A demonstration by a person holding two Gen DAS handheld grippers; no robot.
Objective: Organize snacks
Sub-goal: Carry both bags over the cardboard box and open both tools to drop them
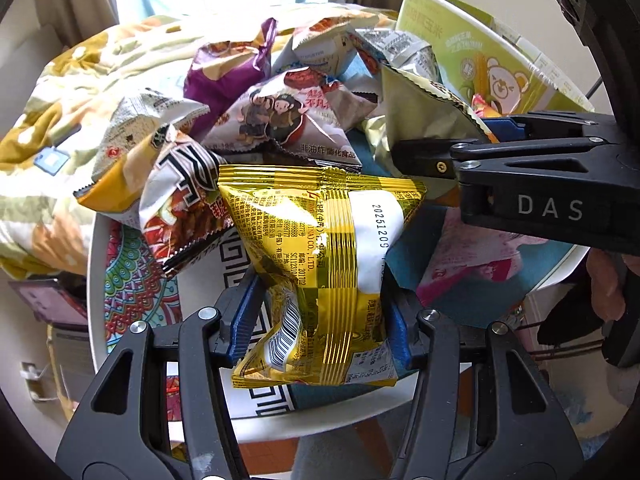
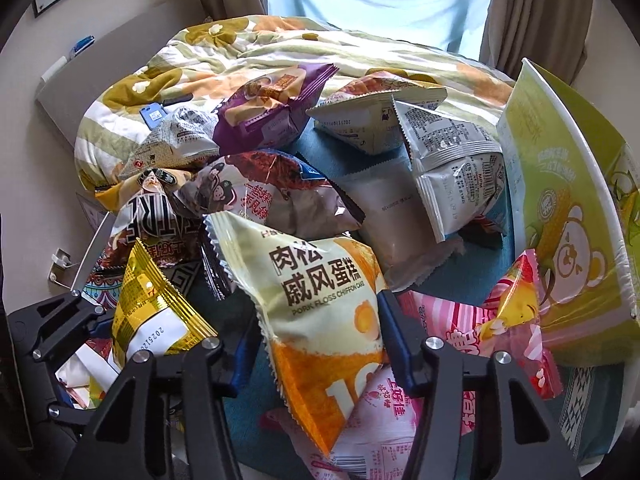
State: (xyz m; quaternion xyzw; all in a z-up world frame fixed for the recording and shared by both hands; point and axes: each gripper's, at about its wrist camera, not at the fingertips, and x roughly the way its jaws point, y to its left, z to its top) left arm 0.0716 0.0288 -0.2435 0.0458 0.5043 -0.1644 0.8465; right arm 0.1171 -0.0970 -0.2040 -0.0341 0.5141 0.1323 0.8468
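Note:
My left gripper (image 1: 320,314) is shut on a gold foil snack packet (image 1: 320,248), its blue pads squeezing the packet's lower half above the round table (image 1: 96,280). The right wrist view shows the same gold packet (image 2: 152,312) in my left gripper (image 2: 96,344) at the lower left. My right gripper (image 2: 320,332) is shut on a cream and orange pork floss cake packet (image 2: 316,280), pads pressed into both sides. In the left wrist view, my right gripper (image 1: 460,140) comes in from the right, pinching that packet's dull silvery back (image 1: 420,120).
Several more snack packets are piled on the table: a purple one (image 2: 272,108), a grey cartoon one (image 1: 280,120), white ones (image 2: 448,160) and pink ones (image 2: 472,332). A tall green paper tub (image 2: 568,200) stands at the right edge. A bed with a floral quilt (image 2: 280,48) lies behind.

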